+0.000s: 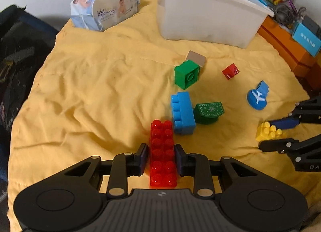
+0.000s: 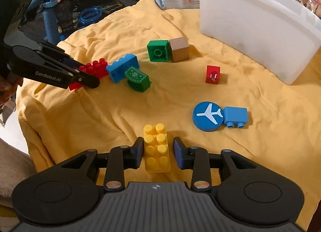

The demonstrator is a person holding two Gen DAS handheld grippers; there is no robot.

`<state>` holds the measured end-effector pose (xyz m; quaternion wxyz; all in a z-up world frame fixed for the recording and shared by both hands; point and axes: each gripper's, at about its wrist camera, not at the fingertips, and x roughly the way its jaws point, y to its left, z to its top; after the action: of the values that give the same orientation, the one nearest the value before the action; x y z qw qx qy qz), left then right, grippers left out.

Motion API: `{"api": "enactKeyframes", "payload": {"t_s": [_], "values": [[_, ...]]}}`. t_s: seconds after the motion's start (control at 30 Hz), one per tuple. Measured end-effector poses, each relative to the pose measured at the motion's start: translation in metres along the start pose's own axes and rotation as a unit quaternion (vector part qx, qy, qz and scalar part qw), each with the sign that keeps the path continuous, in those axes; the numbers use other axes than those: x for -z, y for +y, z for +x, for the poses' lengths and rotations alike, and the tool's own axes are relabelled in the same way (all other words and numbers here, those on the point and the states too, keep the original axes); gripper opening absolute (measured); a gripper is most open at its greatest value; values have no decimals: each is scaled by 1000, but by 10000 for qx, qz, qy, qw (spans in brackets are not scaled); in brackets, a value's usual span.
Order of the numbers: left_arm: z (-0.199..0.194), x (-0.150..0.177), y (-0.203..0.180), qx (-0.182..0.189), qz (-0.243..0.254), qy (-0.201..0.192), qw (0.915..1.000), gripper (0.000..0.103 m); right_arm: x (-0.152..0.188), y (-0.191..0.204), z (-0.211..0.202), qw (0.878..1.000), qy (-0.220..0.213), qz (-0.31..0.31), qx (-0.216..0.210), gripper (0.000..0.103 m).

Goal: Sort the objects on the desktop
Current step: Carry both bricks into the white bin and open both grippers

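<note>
My left gripper [image 1: 161,155] is shut on a long red studded brick [image 1: 163,155] lying on the yellow cloth [image 1: 90,91]; it also shows in the right wrist view [image 2: 88,79]. My right gripper [image 2: 158,150] straddles a yellow studded brick [image 2: 156,149]: the left pad touches it, the right pad stands a little off. A blue brick [image 1: 182,113], a dark green patterned piece [image 1: 208,111], a green square brick [image 1: 186,74], a tan cube [image 2: 179,49], a small red block [image 2: 213,74] and a blue airplane disc with its block [image 2: 208,116] lie scattered.
A white plastic bin [image 2: 256,25] stands at the back right of the cloth. A pack of baby wipes [image 1: 104,9] lies at the back. Orange boxes [image 1: 284,45] line the right edge. A dark bag [image 2: 50,11] sits off the left side.
</note>
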<state>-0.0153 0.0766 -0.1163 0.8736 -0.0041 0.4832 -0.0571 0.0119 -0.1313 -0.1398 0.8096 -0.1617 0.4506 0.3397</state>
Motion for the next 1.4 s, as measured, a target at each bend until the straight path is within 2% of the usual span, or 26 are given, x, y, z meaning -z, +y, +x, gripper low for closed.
{"api": "enactKeyframes", "payload": {"t_s": [0.03, 0.13, 0.17, 0.2, 0.33, 0.5, 0.63, 0.73, 0.83, 0.93, 1.07, 1.2, 1.27, 1.3, 1.4], "values": [[-1, 0, -1, -10, 17, -2, 10000, 27, 1, -1, 1, 10000, -17, 27, 5, 41], [-8, 0, -2, 95, 72, -4, 9999, 27, 2, 0, 0, 10000, -46, 19, 12, 40], [-11, -2, -3, 134, 87, -5, 9999, 27, 2, 1, -1, 10000, -36, -6, 0, 30], [-16, -4, -4, 158, 106, -82, 9998, 27, 1, 2, -3, 10000, -35, -29, -17, 27], [-37, -27, -9, 251, 228, -388, 9987, 27, -8, 3, -15, 9997, -185, -106, 108, 27], [-52, -79, -20, 424, 489, -957, 9933, 27, -41, -13, -40, 9966, -699, -113, 427, 27], [-57, -135, -37, 421, 866, -1548, 9832, 27, -82, -43, -57, 9883, -1215, -77, 920, 27], [-52, -174, -49, 354, 1030, -1915, 9754, 27, -111, -73, -68, 9792, -1598, 154, 1239, 27], [-35, -206, -58, 275, 1044, -2077, 9722, 27, -136, -99, -68, 9719, -1772, 380, 1500, 27], [-13, -228, -61, 292, 955, -2023, 9742, 27, -156, -122, -63, 9671, -1862, 643, 1610, 27], [16, -244, -64, 298, 838, -1839, 9789, 27, -171, -147, -39, 9646, -1700, 968, 1768, 27], [46, -250, -59, 363, 674, -1454, 9864, 27, -171, -163, -14, 9662, -1439, 1241, 1743, 29], [53, -250, -57, 394, 643, -1363, 9878, 28, -168, -168, -8, 9656, -1365, 1330, 1771, 34], [55, -250, -57, 381, 664, -1351, 9879, 29, -168, -168, -6, 9656, -1350, 1362, 1755, 37], [53, -250, -57, 317, 705, -1405, 9871, 44, -169, -165, -7, 9656, -1368, 1295, 1793, 44]]}}
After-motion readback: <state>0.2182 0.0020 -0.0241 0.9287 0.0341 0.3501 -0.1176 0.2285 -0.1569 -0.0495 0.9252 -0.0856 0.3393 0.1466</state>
